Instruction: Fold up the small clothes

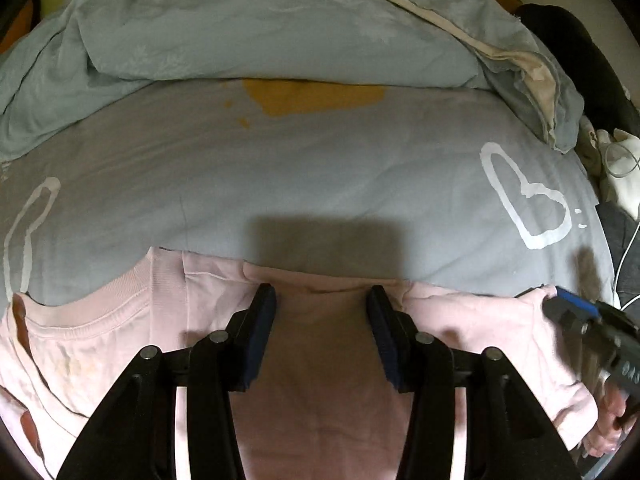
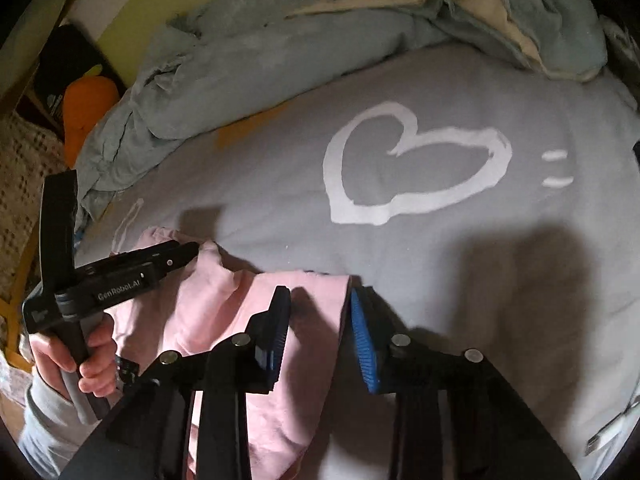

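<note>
A small pink shirt point(image 1: 320, 360) lies flat on a grey bed sheet point(image 1: 320, 168), its ribbed collar point(image 1: 100, 312) at the left. My left gripper point(image 1: 322, 300) is open, hovering over the shirt's far edge, nothing between its jaws. My right gripper point(image 2: 320, 300) is open over the shirt's right end point(image 2: 316, 320), the pink cloth lying between and under its blue pads point(image 2: 366, 344). The right gripper also shows at the right edge of the left wrist view point(image 1: 576, 312). The left gripper shows in the right wrist view point(image 2: 120, 272), held by a hand.
A crumpled light blue duvet point(image 1: 260, 28) is heaped at the back of the bed. White heart drawings point(image 2: 404, 164) mark the sheet. White cloth and a cable point(image 1: 620, 168) lie at the right edge. An orange plush point(image 2: 86, 108) sits far left.
</note>
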Motion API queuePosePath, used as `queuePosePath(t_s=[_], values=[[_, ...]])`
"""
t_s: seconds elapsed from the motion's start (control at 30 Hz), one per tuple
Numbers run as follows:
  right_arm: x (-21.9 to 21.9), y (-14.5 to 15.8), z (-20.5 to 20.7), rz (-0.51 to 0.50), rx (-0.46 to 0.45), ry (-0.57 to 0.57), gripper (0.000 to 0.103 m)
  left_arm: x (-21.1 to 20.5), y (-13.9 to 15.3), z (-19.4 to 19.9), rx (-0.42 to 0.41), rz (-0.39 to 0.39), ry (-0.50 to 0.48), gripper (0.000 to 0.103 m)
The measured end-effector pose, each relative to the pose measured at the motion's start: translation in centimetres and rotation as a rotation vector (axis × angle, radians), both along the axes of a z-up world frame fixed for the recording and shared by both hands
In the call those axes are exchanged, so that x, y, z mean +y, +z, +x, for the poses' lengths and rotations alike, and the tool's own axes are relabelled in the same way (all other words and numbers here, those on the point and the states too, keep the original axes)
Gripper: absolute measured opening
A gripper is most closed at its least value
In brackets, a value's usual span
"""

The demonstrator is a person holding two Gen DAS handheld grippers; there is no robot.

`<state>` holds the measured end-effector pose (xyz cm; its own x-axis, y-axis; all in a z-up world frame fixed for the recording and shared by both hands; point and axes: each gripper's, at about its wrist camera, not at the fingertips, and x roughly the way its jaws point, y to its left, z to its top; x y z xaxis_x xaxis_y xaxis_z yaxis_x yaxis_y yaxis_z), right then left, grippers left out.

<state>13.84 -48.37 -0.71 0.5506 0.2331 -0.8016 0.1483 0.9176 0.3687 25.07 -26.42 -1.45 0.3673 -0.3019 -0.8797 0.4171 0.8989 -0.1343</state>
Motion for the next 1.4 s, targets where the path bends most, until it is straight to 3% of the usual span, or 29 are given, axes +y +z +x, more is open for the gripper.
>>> queuePosePath(t_s=[0.07, 0.23, 0.37, 0.43, 0.47, 0.5, 0.57, 0.63, 0.67, 0.7, 0.73, 0.77, 0.8, 0.97, 1.13, 1.27, 1.33, 1.4], values=[[-0.4, 0.2, -0.2, -0.020, -0.011, -0.028, 0.002, -0.1, 0.1, -0.1, -0.008, 0.009, 0.000, 0.047], [-2.1, 1.7, -1.3, -0.044, -0.082, -0.084, 0.000, 0.3, 1.2, -0.9, -0.049, -0.012, -0.002, 0.046], [-3.0, 4.0, -2.6, 0.034, -0.143, -0.049, 0.000, 1.4, 5.1, -3.7, -0.159, -0.078, -0.045, 0.046], [-2.8, 4.1, -2.9, 0.054, -0.141, -0.033, 0.017, 1.7, 7.2, -5.5, -0.222, -0.076, -0.073, 0.046], [-2.3, 3.8, -2.6, 0.045, -0.120, -0.018, 0.044, 1.9, 8.2, -6.5, -0.256, -0.067, -0.085, 0.046], [-1.5, 3.4, -2.1, 0.020, -0.104, -0.006, 0.060, 2.0, 8.9, -7.2, -0.281, -0.063, -0.089, 0.046], [-0.7, 2.8, -1.6, -0.011, -0.101, -0.012, 0.060, 2.4, 10.4, -8.3, -0.327, -0.066, -0.082, 0.046], [-0.4, 1.5, -0.5, 0.030, -0.049, 0.007, 0.051, 3.0, 11.4, -8.8, -0.354, -0.082, -0.069, 0.046], [-0.5, 0.8, -0.2, 0.059, -0.035, 0.016, 0.037, 3.0, 11.7, -9.0, -0.365, -0.086, -0.065, 0.046], [-0.2, 0.0, 0.2, 0.074, -0.004, 0.031, 0.029, 3.0, 11.9, -9.1, -0.369, -0.086, -0.063, 0.046], [0.1, -0.5, 0.4, 0.049, 0.013, 0.036, 0.024, 2.6, 11.8, -9.0, -0.368, -0.087, -0.060, 0.046], [0.4, -0.7, 0.4, 0.005, 0.005, 0.037, 0.010, 2.5, 11.6, -8.9, -0.364, -0.089, -0.053, 0.046], [0.8, -0.7, 0.2, -0.037, -0.010, 0.041, 0.005, 2.5, 11.5, -8.9, -0.358, -0.091, -0.047, 0.046], [-0.1, 2.6, -2.2, -0.020, -0.126, -0.029, 0.004, 2.3, 10.8, -9.4, -0.335, -0.105, -0.037, 0.046], [2.2, 8.1, -5.3, 0.001, -0.248, 0.001, 0.004, 3.0, 10.6, -9.9, -0.328, -0.121, -0.014, 0.046], [7.1, 10.4, -4.6, 0.014, -0.246, 0.052, 0.004, 5.6, 10.9, -10.2, -0.330, -0.133, 0.034, 0.046], [10.3, 10.5, -3.7, 0.030, -0.231, 0.088, 0.004, 7.4, 10.9, -10.2, -0.327, -0.144, 0.066, 0.046], [13.3, 10.0, -2.7, -0.015, -0.208, 0.090, 0.004, 9.7, 10.8, -10.0, -0.319, -0.152, 0.110, 0.046]])
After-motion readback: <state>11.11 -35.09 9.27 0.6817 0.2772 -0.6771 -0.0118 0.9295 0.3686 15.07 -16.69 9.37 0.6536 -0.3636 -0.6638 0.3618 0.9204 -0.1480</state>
